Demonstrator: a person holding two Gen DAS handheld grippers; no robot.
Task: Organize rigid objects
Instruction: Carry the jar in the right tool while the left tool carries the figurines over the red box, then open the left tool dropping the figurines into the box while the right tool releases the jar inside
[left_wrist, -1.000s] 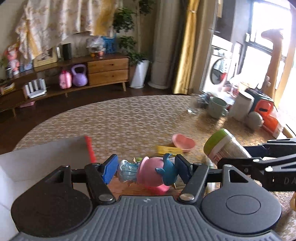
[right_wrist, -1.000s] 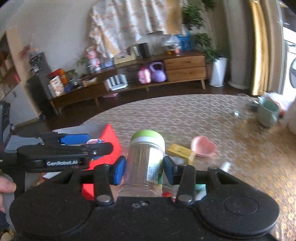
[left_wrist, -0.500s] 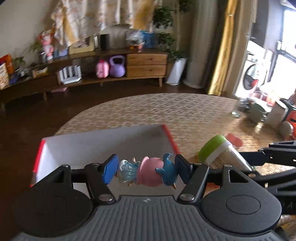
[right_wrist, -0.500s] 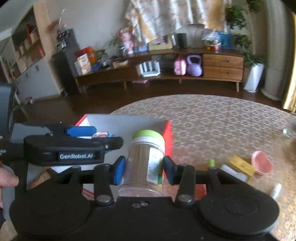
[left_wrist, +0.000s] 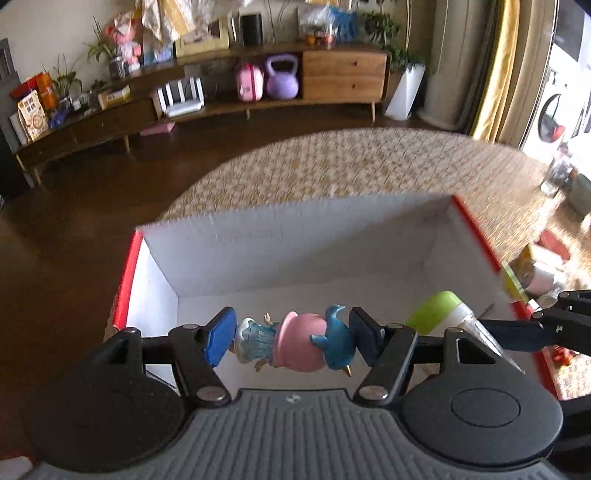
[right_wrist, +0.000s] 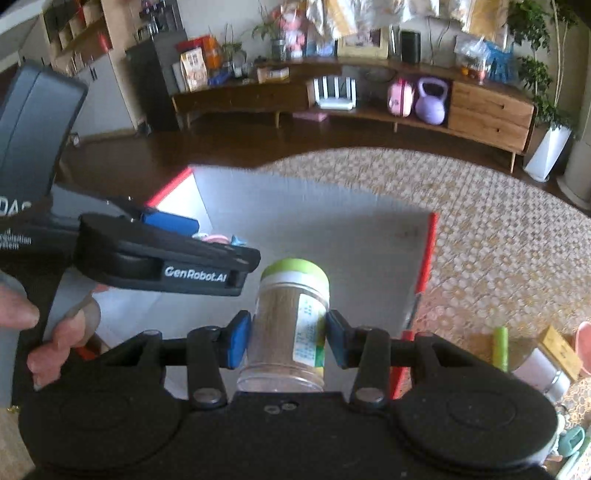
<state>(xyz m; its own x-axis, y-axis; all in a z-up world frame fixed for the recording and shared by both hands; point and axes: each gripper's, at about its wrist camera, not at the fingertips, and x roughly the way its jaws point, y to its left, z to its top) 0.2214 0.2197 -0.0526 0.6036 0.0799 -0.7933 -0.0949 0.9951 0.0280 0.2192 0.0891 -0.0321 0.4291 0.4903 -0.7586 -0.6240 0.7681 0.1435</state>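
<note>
one "genrobot.ai" mark on the left gripper (right_wrist: 221, 240), beside the labelled jar (right_wrist: 291, 317)

A round table (left_wrist: 354, 166) under a woven, gold-patterned cloth stands on a dark wooden floor (left_wrist: 74, 229). Along the far wall runs a low wooden sideboard (left_wrist: 343, 74) with two drawers — on its lower shelf sit a purple kettlebell (left_wrist: 282, 77) and, just beside it, a small pink case (left_wrist: 250, 82), with a white rack (left_wrist: 183, 98) further left. A white planter (left_wrist: 406, 92) with a leafy plant stands at the sideboard's right end, near a yellow curtain (left_wrist: 493, 70). A black speaker (right_wrist: 410, 47) stands on top.
</note>
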